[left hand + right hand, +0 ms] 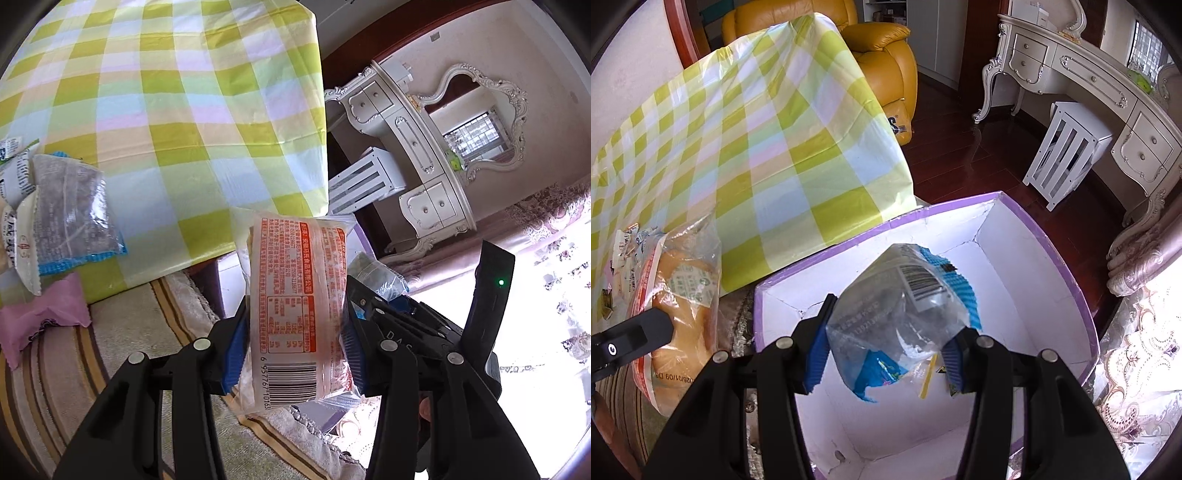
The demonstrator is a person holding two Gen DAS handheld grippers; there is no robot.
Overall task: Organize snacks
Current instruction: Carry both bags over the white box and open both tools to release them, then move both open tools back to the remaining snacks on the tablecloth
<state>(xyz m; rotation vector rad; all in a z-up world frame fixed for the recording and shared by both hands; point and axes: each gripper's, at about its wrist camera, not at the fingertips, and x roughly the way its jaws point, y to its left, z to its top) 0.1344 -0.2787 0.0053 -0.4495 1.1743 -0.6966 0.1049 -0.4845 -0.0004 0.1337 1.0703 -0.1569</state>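
My left gripper is shut on an orange-printed bread packet, held in the air beside the table edge. The packet also shows in the right wrist view at the left. My right gripper is shut on a clear snack bag with blue edges, held above a white box with a purple rim. In the left wrist view the right gripper and its bag sit just right of the bread packet. More snack packets and a pink one lie at the table's left edge.
The table wears a green-and-yellow checked cloth. A striped rug or cushion lies below it. A white dressing table, a white slatted stool and a yellow armchair stand on the dark wood floor.
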